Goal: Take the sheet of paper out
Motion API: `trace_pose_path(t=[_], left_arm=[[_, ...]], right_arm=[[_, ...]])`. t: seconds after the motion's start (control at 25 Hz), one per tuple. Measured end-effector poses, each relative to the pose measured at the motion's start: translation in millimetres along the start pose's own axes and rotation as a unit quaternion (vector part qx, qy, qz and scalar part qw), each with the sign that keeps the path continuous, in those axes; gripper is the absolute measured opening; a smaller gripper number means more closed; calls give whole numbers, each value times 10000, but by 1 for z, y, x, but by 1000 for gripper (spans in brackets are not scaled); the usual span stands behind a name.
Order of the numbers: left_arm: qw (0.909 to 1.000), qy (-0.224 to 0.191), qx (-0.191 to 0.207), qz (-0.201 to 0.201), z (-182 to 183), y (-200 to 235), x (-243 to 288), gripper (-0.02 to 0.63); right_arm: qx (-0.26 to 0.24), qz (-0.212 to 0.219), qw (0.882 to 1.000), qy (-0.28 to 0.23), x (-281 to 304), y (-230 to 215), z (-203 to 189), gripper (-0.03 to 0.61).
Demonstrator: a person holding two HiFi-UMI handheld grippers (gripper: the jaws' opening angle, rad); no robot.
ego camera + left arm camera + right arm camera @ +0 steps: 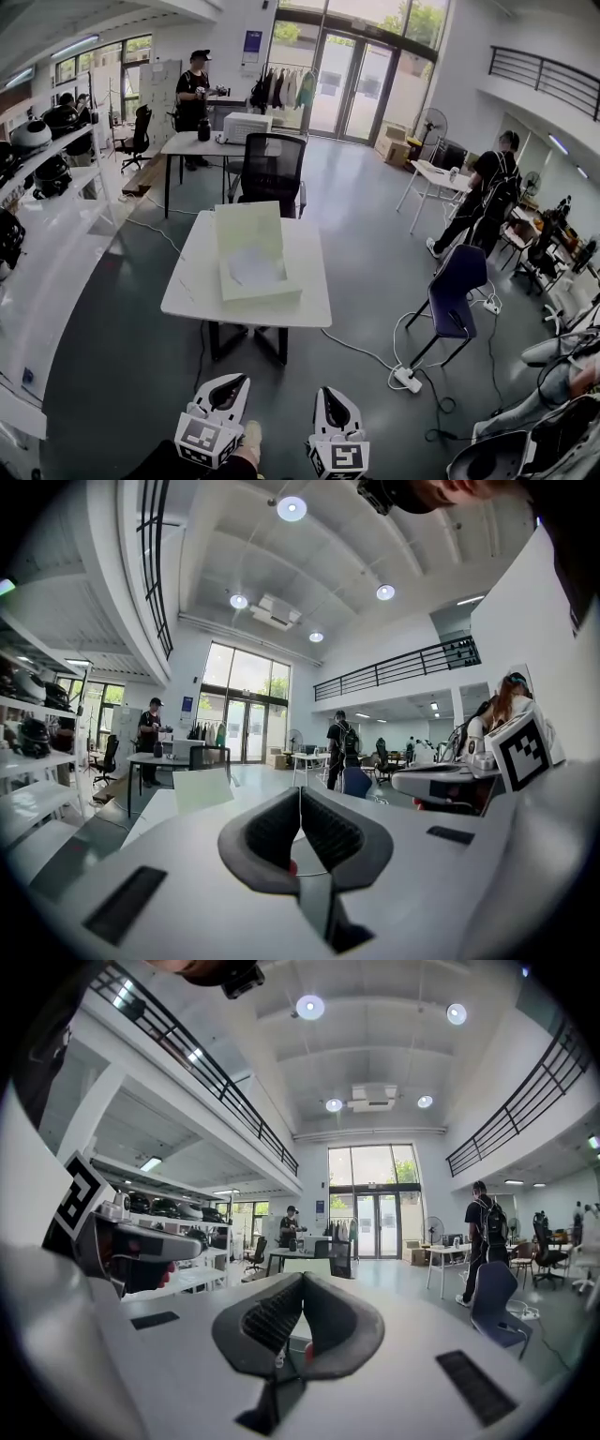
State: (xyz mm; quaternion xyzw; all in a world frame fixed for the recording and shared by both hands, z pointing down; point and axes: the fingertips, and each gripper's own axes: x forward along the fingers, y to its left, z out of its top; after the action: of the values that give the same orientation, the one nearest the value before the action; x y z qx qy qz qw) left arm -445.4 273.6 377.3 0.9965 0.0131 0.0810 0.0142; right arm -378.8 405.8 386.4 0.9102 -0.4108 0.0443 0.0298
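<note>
floor (375, 244): grey | far wall: glass doors (352, 84) | left: white shelves (56, 225) | ceiling: round lights (310, 1006)

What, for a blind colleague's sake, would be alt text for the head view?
An open box holding a sheet of paper sits on a white table, a black chair behind it. The left gripper and right gripper sit below, short of it.
</note>
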Motion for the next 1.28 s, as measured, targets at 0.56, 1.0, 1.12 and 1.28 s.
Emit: trace_pose_path(t=[0.56,1.0,1.12,1.28], left_arm=[[9987,255,-429,-121,-15,101,234,25],[9981,440,-430,9,-3,185,392,25],[9980,459,-406,147,3,201,406,25],[9972,459,-435,405,11,219,413,25]], right_arm=[[-128,124,9987,484,224,-94,-28,17],[1,445,9966,693,403,-153,-30,17],[52,522,9962,691,426,-161,-27,17],[63,727,9948,708,448,-161,-19,17]])
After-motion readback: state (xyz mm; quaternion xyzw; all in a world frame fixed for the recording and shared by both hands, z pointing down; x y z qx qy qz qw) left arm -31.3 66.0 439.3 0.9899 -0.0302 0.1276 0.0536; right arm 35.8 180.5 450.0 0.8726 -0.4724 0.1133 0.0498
